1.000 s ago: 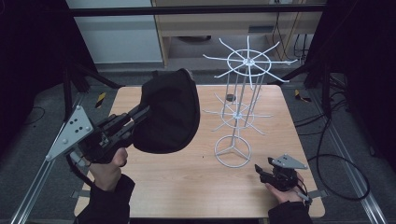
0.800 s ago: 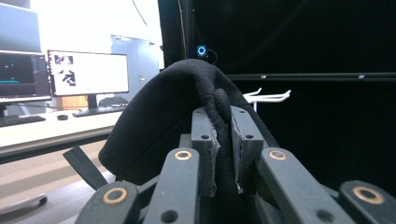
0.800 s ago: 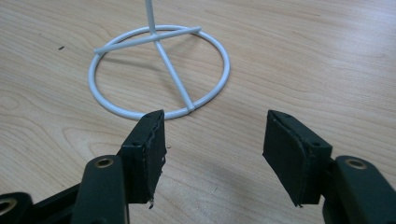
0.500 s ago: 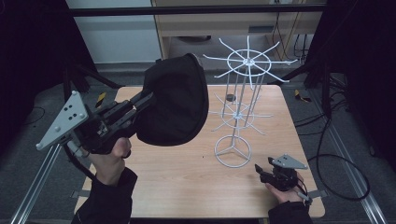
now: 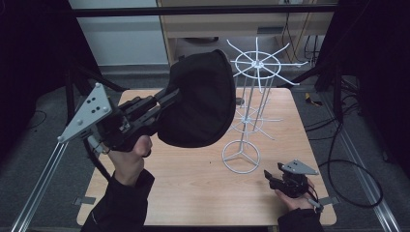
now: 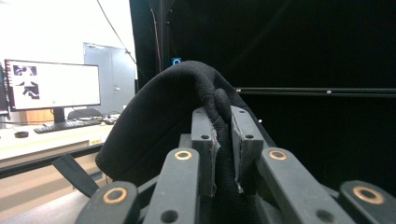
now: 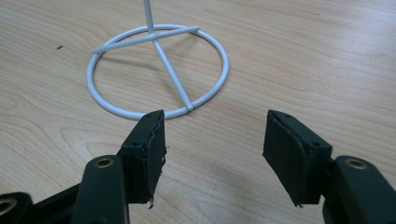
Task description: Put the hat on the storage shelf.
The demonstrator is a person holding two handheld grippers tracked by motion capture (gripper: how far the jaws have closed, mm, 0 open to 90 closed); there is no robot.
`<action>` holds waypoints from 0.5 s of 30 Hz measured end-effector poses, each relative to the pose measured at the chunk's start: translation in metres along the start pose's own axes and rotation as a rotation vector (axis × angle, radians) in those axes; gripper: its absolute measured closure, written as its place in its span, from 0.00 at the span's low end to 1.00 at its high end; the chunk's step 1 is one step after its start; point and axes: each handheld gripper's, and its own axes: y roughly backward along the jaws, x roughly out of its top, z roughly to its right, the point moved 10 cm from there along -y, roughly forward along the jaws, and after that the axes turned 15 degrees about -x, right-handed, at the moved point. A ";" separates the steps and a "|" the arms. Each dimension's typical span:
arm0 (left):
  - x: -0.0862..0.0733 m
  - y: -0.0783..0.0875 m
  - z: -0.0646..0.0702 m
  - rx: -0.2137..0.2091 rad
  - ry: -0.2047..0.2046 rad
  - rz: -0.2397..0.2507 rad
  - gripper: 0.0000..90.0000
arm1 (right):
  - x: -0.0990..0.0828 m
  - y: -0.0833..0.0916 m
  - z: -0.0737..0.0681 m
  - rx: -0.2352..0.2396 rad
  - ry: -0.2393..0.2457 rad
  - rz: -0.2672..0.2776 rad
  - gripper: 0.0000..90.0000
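Count: 1 black cap (image 5: 198,101), 1 white wire rack (image 5: 251,104), 2 hand-held grippers, 1 wooden tabletop (image 5: 203,179).

Left hand-held gripper (image 5: 167,99) is raised well above the tabletop's left half, pointing up and to the right twd the rack. Its jaws are clamped on the cap's edge; in the left gripper view the two pads pinch a bunched fold of black fabric (image 6: 223,116) w/ the rest of the cap (image 6: 159,121) swelling up and away to the left of the left hand-held gripper (image 6: 223,149). So the cap hangs off the jaw tips, held in the air, its dome facing the camera in the high view, its right edge just beside the rack's upper spoked ring (whether they touch, can't tell). The person's left hand (image 5: 128,157) grips the handle below.

Rack stands upright at tabletop centre-right: round base ring w/ 3 spokes, thin post, a smaller arm tier midway up, and a spoked ring on top.

Right hand-held gripper (image 5: 269,178) sits low at the near right corner of the tabletop, held in the right hand (image 5: 292,198), jaws spread wide w/ nothing between them. In the right gripper view the right hand-held gripper (image 7: 215,133) points at the rack's base ring (image 7: 159,70), which lies just beyond the left jaw tip, bare wood (image 7: 303,56) btwn the jaws. Cap is well apart from this gripper, up and to the left.
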 end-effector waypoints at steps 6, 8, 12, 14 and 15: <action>-0.009 -0.015 -0.003 -0.014 0.022 -0.023 0.91 | 0.000 0.000 0.000 0.002 0.002 -0.004 0.43; -0.014 -0.019 -0.005 -0.016 0.030 -0.036 0.91 | 0.000 0.000 0.000 0.004 0.000 -0.005 0.43; -0.023 -0.024 -0.007 -0.013 0.042 -0.059 0.90 | -0.001 -0.001 0.000 0.003 0.001 -0.006 0.43; -0.027 -0.025 -0.009 -0.014 0.048 -0.066 0.90 | -0.001 -0.001 0.000 0.003 0.000 -0.007 0.43; -0.028 -0.025 -0.009 -0.012 0.050 -0.070 0.90 | -0.001 0.000 -0.001 0.005 -0.005 -0.011 0.43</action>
